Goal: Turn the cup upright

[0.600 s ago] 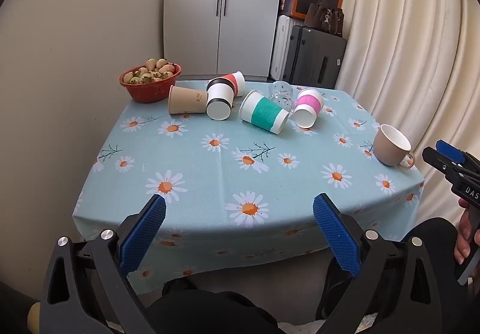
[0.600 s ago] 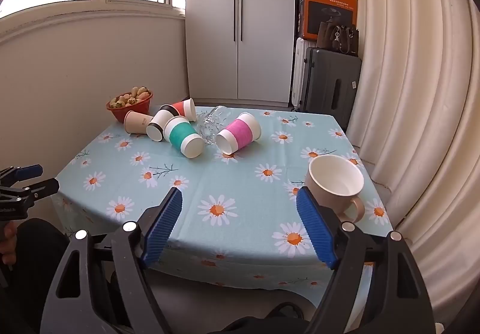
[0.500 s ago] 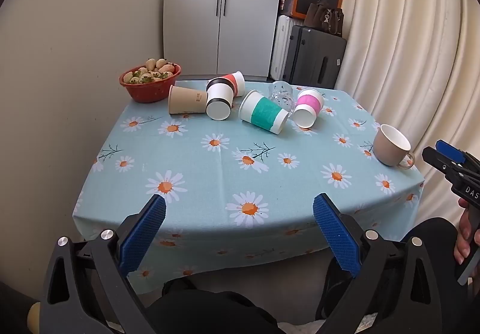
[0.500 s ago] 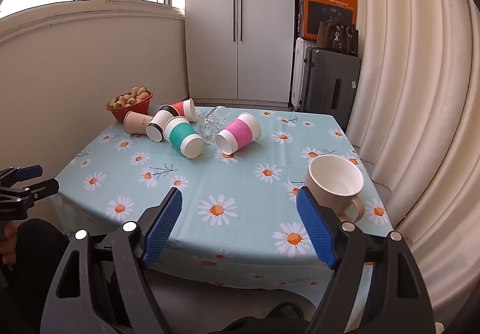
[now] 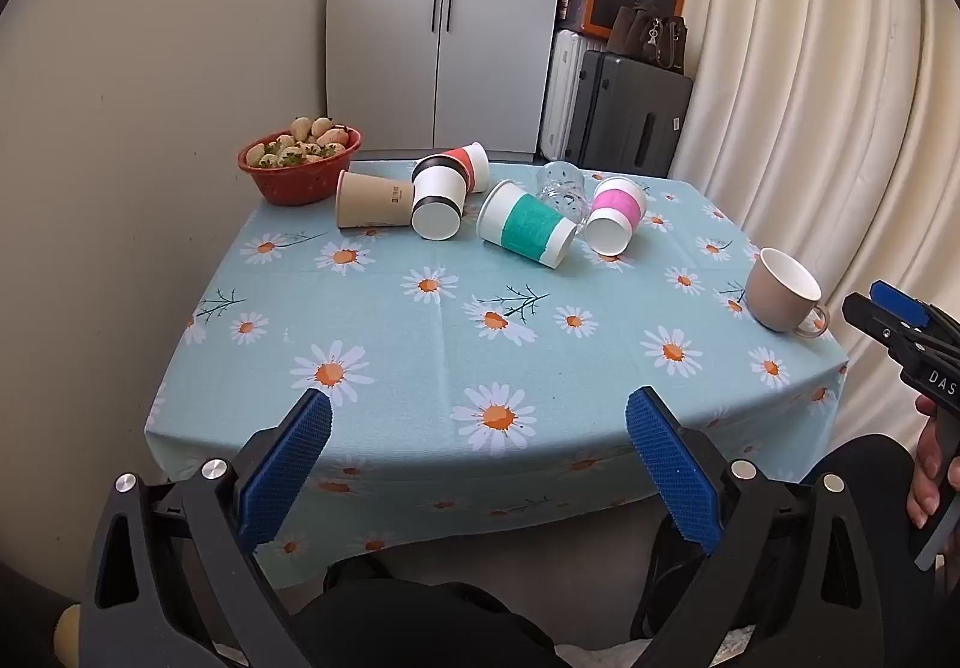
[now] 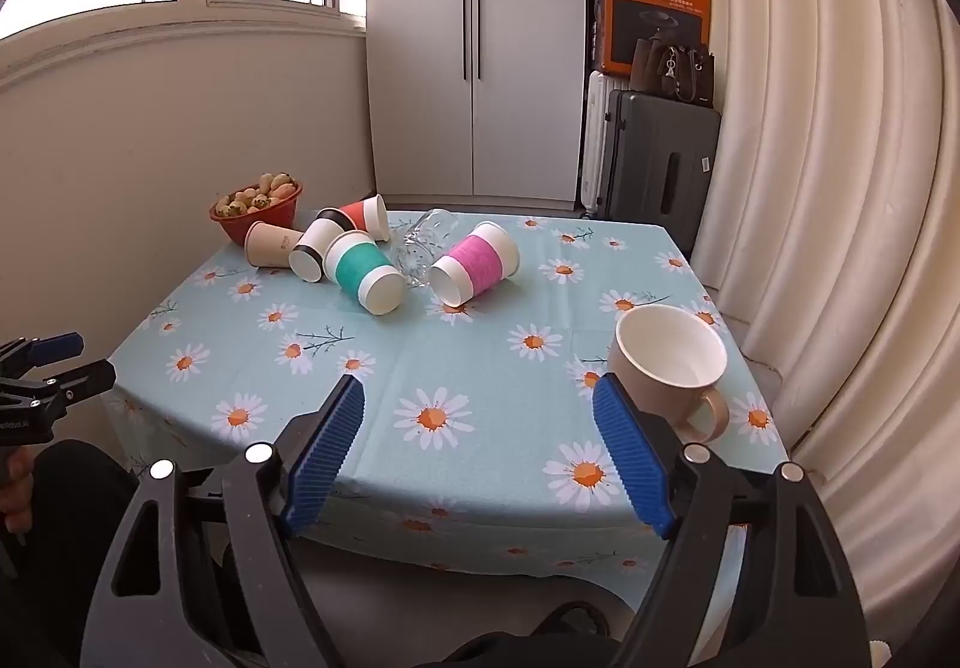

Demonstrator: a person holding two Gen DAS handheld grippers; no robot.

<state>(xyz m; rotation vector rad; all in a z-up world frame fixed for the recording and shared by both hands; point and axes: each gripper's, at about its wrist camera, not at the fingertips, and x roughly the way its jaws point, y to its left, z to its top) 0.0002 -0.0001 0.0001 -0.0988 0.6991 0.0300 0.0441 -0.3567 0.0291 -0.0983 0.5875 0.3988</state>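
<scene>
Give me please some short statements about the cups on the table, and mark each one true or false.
1. The green-banded cup lies on its side. True.
2. The beige mug is upside down. False: it stands upright, near the table's right edge.
3. The right tongs grip the mug. False: they are open and hold nothing.
4. The red bowl holds fruit. True.
5. The pink-banded cup stands upright. False: it lies on its side.
</scene>
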